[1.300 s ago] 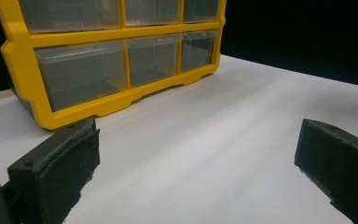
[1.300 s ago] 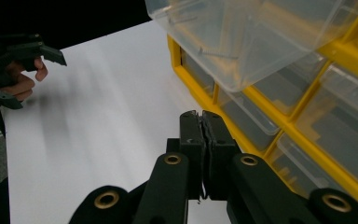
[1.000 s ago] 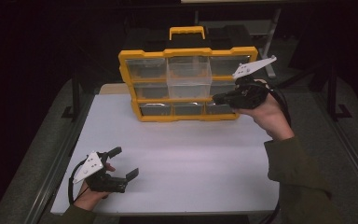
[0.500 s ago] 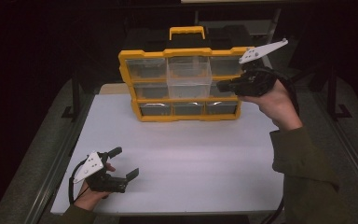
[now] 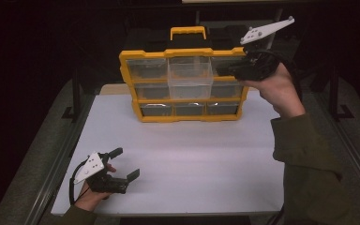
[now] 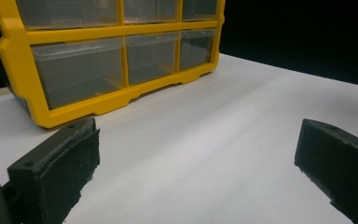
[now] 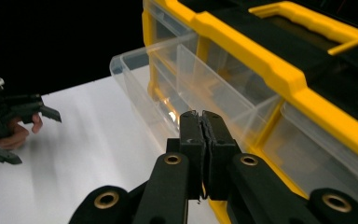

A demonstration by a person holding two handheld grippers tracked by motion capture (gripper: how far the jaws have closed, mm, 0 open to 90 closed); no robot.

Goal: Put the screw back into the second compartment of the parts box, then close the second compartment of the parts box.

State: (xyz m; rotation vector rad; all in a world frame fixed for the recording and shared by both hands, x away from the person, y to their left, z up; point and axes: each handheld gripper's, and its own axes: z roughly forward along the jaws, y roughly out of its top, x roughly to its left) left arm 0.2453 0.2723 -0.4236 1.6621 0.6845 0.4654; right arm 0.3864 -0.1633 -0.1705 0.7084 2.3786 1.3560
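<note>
- The yellow drawer organizer (image 5: 185, 84) stands upright at the far side of the white worktop (image 5: 192, 154), its clear top-middle drawer (image 5: 190, 70) pulled part-way out.
- The right gripper (image 5: 225, 71) hangs at the organizer's upper right, jaws clenched on nothing, tips just beside the protruding drawer.
- The left gripper (image 5: 124, 164) rests on the worktop's near-left corner, jaws released, well apart from the organizer.

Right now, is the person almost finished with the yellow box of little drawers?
Hard to say. Done: one clear drawer in the top row of the yellow organizer already sticks out. In hand: the right gripper, jaws shut with nothing visible between them, is up by the top right drawers. The left gripper waits open on the white table. Left: the other drawers look closed.
</note>
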